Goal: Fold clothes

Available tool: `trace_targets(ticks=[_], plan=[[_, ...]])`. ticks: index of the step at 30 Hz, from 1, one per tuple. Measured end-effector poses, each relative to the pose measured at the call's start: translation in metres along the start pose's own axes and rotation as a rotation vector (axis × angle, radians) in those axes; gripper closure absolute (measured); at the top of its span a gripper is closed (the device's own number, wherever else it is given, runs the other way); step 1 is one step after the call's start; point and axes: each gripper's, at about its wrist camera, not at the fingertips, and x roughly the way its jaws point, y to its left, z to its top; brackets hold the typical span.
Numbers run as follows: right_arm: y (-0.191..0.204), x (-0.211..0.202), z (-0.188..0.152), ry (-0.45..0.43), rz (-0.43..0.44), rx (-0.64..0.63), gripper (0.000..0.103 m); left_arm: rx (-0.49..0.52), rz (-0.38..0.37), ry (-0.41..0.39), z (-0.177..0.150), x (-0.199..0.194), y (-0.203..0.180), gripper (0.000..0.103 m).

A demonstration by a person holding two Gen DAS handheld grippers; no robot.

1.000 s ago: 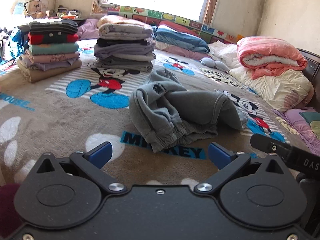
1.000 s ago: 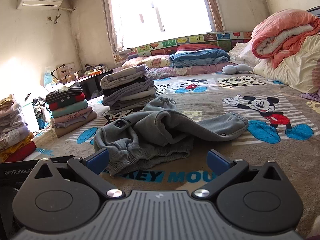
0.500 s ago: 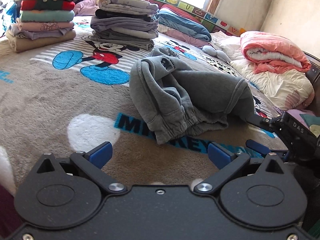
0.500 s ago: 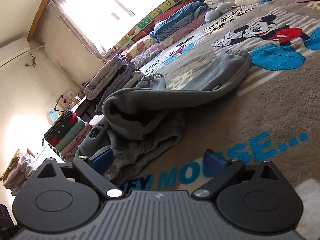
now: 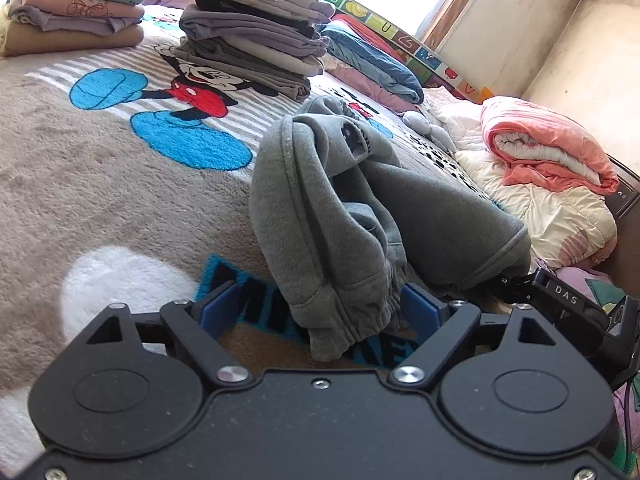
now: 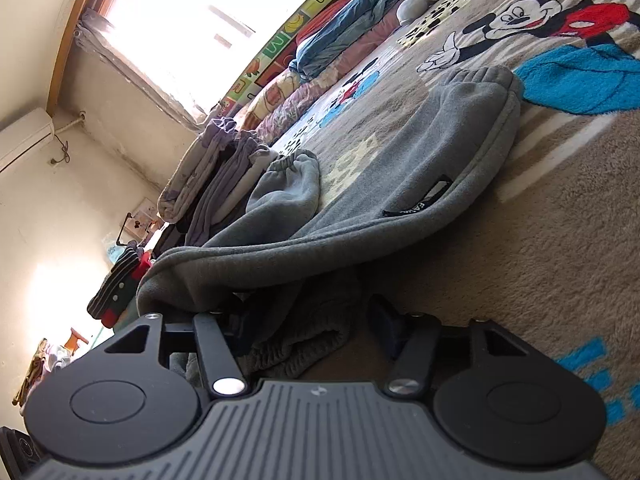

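Observation:
Grey sweatpants (image 5: 360, 208) lie crumpled in a heap on the Mickey Mouse bedspread (image 5: 80, 184). My left gripper (image 5: 318, 312) is open and low on the bed, with an elastic hem (image 5: 348, 320) of the pants lying between its blue pads. The right wrist view is tilted; there the sweatpants (image 6: 400, 184) stretch away, one leg with a black label on top. My right gripper (image 6: 312, 326) is open but narrowed, and a gathered elastic edge (image 6: 304, 344) sits between its fingers. The right gripper's body (image 5: 568, 308) shows at the right of the left wrist view, under the heap's right side.
Two stacks of folded clothes stand behind the heap, one grey and purple (image 5: 256, 36) and one multicoloured (image 5: 80, 12). A rolled pink quilt (image 5: 548, 148) and folded blue bedding (image 5: 372, 64) lie toward the headboard. Bare bedspread (image 6: 520, 260) stretches to the right of the pants.
Both grippers have come down and forward onto the near edge of the sweatpants, and cloth now lies between their fingers. The right gripper has tilted and its fingers have drawn closer together.

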Motion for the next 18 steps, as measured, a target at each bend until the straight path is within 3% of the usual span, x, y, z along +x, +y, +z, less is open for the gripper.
trace_targets(ticks=[7,10,11,12,13,18], plan=[[0.007,0.013,0.002,0.035,-0.011,-0.059,0.05,-0.031,-0.039,0.003,0.002,0.007,0.005,0.019],[0.008,0.014,0.002,0.042,-0.007,-0.066,0.053,-0.033,-0.053,0.01,0.001,0.009,0.006,0.032],[0.008,0.014,0.002,0.041,-0.008,-0.066,0.059,-0.033,-0.06,0.015,0.001,0.009,0.007,0.038],[0.008,0.013,0.002,0.039,-0.005,-0.064,0.063,-0.034,-0.066,0.019,0.001,0.01,0.007,0.053],[0.007,0.013,0.001,0.037,-0.003,-0.061,0.064,-0.034,-0.073,0.024,0.001,0.01,0.007,0.062],[0.007,0.008,0.001,0.027,0.01,-0.05,0.074,-0.047,-0.115,0.047,-0.002,0.008,0.006,0.078]])
